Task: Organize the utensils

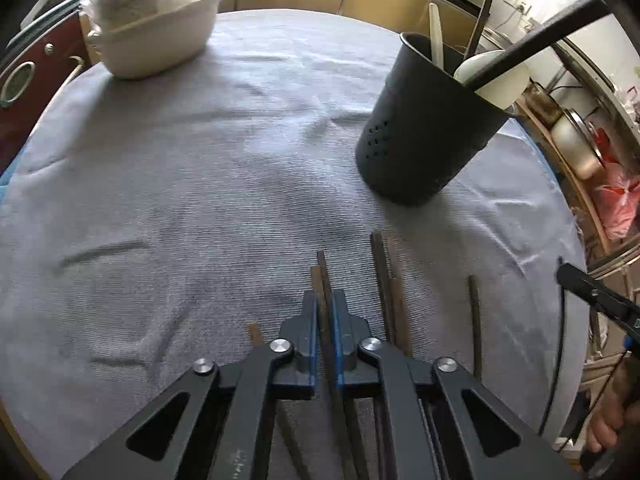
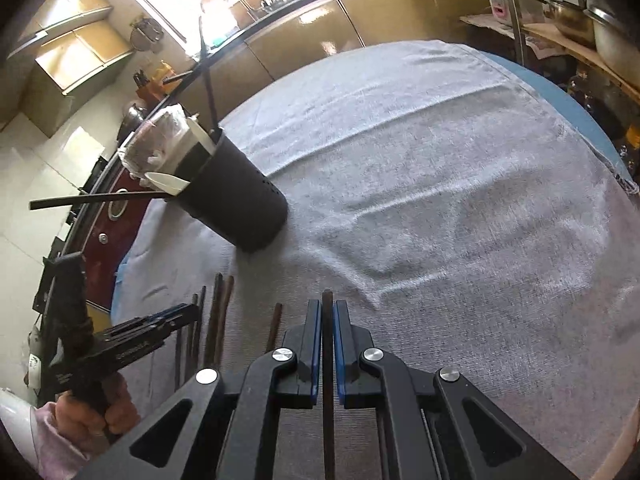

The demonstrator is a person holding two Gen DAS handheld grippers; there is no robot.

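Several dark brown chopsticks [image 1: 386, 280] lie side by side on the grey cloth at the near edge. My left gripper [image 1: 325, 300] is shut on one or two chopsticks [image 1: 323, 276], low over the cloth. My right gripper [image 2: 327, 308] is shut on a single chopstick [image 2: 327, 298]. A black perforated utensil holder [image 1: 416, 132] stands past the chopsticks and holds a white spoon [image 1: 476, 64], a white spatula and long dark utensils. The holder also shows in the right wrist view [image 2: 236, 200], with the left gripper [image 2: 176, 316] at lower left over the chopstick row [image 2: 218, 312].
A grey cloth [image 1: 200, 160] covers the round table. A white basin [image 1: 156, 36] with white bags stands at the far left. Yellow cabinets [image 2: 320, 28] run behind the table. A shelf with metal pots [image 1: 576, 144] stands on the right.
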